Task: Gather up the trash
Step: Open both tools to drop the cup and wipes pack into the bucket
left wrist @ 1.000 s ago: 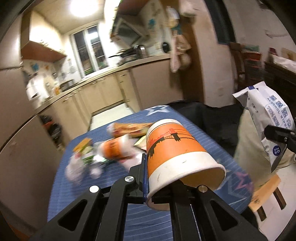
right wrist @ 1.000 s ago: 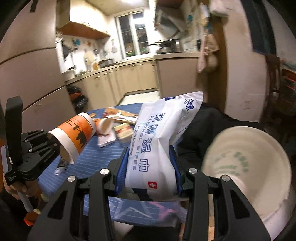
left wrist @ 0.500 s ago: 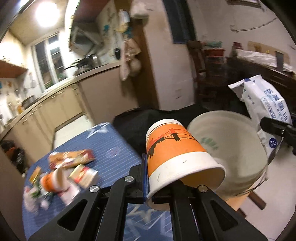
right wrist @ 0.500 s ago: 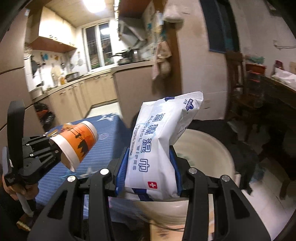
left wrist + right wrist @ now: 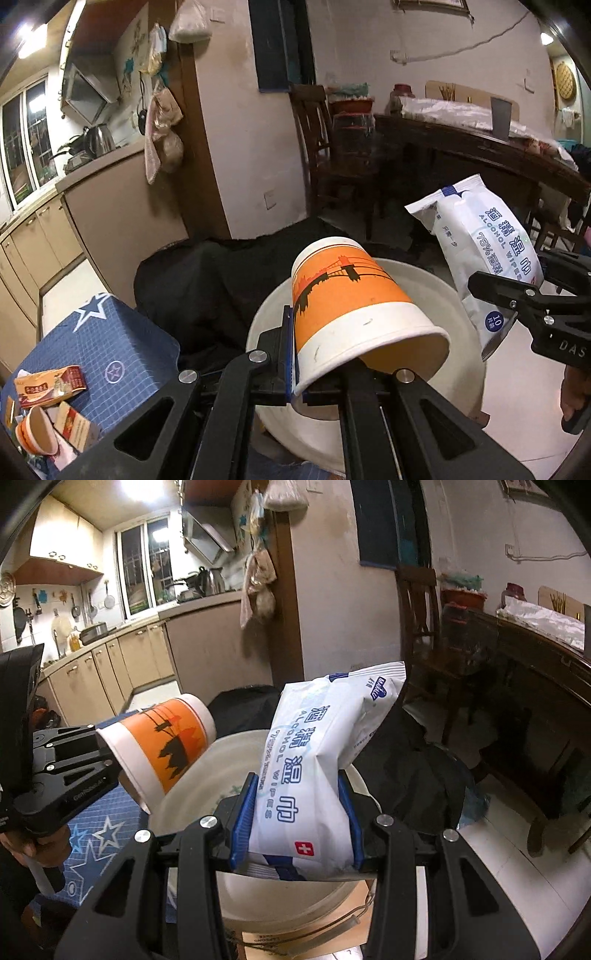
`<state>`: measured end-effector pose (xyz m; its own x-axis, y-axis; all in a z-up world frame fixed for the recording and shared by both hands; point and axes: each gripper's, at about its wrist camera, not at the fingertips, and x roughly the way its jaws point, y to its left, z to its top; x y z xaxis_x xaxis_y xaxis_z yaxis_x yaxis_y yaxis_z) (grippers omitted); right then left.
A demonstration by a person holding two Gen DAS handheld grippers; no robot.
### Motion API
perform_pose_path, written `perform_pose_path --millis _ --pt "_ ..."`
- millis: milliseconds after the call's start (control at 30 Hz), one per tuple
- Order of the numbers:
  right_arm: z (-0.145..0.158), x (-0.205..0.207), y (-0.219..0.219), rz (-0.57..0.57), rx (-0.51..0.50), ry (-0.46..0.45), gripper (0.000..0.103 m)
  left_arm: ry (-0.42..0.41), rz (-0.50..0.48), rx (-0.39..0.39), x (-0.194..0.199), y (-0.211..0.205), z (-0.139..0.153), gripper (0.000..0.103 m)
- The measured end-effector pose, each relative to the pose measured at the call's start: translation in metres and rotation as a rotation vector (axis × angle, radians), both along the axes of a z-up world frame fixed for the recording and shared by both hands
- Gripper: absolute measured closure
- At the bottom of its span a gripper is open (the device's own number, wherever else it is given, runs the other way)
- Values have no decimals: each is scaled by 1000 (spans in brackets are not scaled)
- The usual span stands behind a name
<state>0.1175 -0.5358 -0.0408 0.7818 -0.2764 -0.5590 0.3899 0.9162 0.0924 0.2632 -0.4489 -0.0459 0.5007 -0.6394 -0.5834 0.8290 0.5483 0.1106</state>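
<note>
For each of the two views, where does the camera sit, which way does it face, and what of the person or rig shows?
Left wrist: on the left hand-held gripper, looking along its fingers, pinching an orange paper cup by the rim, over a white bucket; the right hand-held gripper shows at right.
Right wrist: on the right hand-held gripper, clamping a wipes pack above the bucket; the left one and a hand show at left.
Shared: cup, pack, bucket, blue tablecloth.

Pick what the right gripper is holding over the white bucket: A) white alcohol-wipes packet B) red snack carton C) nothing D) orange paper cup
A: in the right wrist view, the right gripper has its blue pads clamped on the white alcohol-wipes packet above the white plastic bucket; the orange paper cup sits in the left gripper.
</note>
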Motion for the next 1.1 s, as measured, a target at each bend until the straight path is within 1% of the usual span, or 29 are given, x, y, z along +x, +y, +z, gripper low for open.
perform_pose_path --millis 67,200,267,300,333,367,400,433,667,767,900,1100 --pt "-4 4 -2 -1 0 19 63 5 -5 15 1 -8 -5 99" --pt "-8 12 -2 10 -7 47 63 -10 -4 24 1 -14 -10 98" --pt "-9 19 -3 22 -16 70 62 -21 5 23 4 -15 -11 98" --pt "-10 20 -2 23 -25 76 59 -23 4 22 5 -15 -11 98" --pt "-10 22 -2 11 -39 78 56 -24 2 20 7 -15 -10 92" --pt "-9 23 -3 6 -47 77 52 -30 10 20 8 -16 -10 69" --pt "-7 23 -3 7 -54 70 47 -35 18 18 9 -16 -10 56" --pt "-6 23 -4 7 -55 66 47 -46 28 3 9 -14 -9 46" --pt "0 19 -9 6 -39 38 47 -62 17 0 11 -11 -5 46" --pt "2 15 -9 1 -35 31 47 -72 7 21 8 -14 -6 46" --pt "5 11 -7 -2 -38 27 47 -66 -2 28 6 -14 -7 46" --pt "10 10 -1 10 -43 10 47 -57 21 5 3 4 -2 46"
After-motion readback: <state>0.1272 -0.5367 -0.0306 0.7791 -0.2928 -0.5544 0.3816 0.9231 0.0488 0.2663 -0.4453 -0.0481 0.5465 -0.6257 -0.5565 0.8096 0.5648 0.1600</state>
